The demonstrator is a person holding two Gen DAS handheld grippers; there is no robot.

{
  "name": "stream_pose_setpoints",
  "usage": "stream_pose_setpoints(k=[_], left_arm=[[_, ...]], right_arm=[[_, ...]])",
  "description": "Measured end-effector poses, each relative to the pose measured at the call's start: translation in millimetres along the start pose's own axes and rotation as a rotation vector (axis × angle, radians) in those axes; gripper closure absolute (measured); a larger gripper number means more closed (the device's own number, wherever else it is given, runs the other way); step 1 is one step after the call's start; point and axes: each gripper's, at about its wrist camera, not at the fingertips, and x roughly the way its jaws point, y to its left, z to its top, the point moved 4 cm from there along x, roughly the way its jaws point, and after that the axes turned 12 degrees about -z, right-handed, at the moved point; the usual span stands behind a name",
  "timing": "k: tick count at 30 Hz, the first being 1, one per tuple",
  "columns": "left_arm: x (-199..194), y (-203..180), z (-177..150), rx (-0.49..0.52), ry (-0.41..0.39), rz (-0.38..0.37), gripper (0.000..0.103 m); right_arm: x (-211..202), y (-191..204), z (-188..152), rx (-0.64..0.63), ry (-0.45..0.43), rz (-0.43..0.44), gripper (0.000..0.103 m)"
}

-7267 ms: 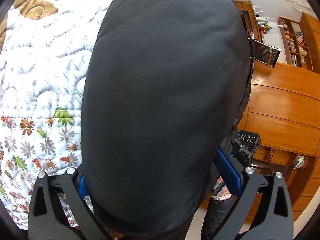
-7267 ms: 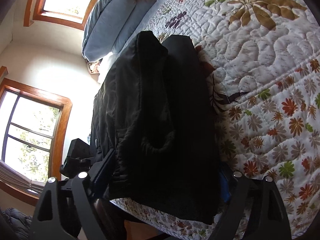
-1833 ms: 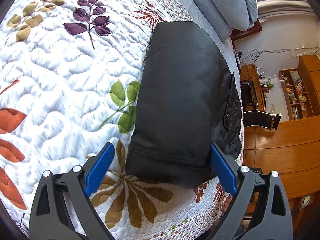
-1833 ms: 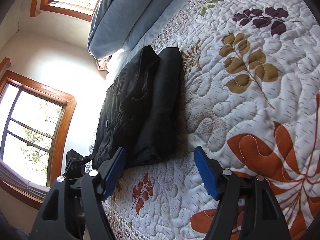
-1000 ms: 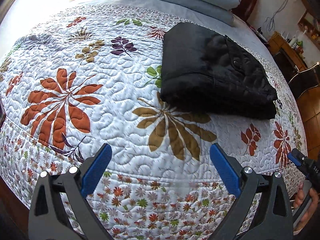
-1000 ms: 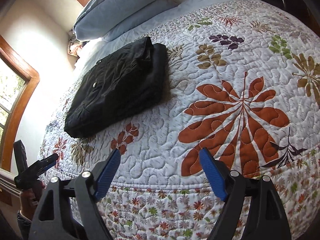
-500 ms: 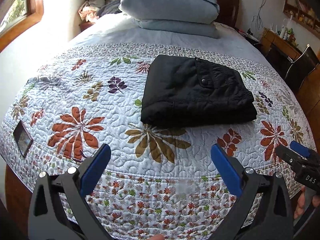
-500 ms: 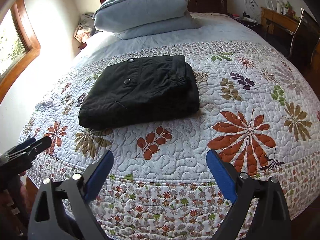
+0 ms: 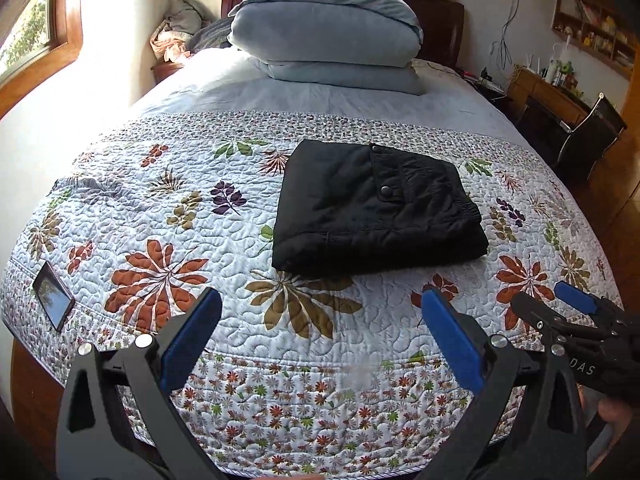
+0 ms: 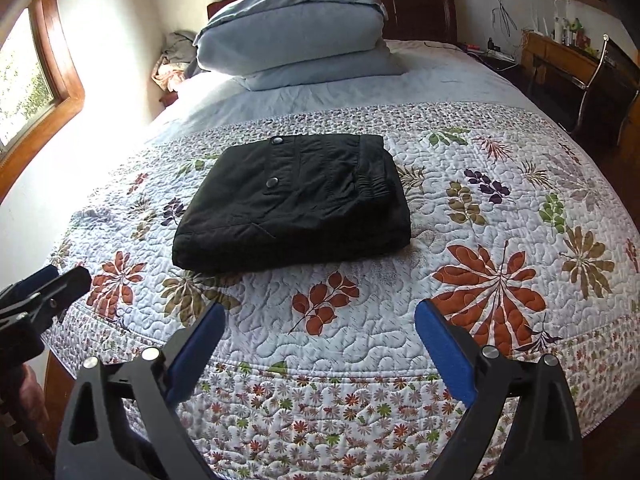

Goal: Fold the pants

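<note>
Left wrist view: left gripper [image 9: 320, 332] hangs over the near edge of the quilt [image 9: 140, 208], jaws wide apart, nothing between them. Pants [image 9: 372, 212] lie folded in a black rectangle on the quilt, well apart from both grippers. Right gripper [image 10: 320, 340] has just been opening; its jaws stand wide with nothing between them. Pillows [image 9: 328, 40] are stacked at the far end. A phone [image 9: 53, 300] lies at the quilt's near left edge.
</note>
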Motion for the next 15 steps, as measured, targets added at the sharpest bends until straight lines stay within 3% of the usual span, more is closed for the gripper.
stream_pose_setpoints(k=[15], left_arm=[[7.1,11.6,3.7,0.003,0.000,0.048,0.003]], right_arm=[[3.4,10.4,0.6,-0.030,0.008,-0.048,0.006]])
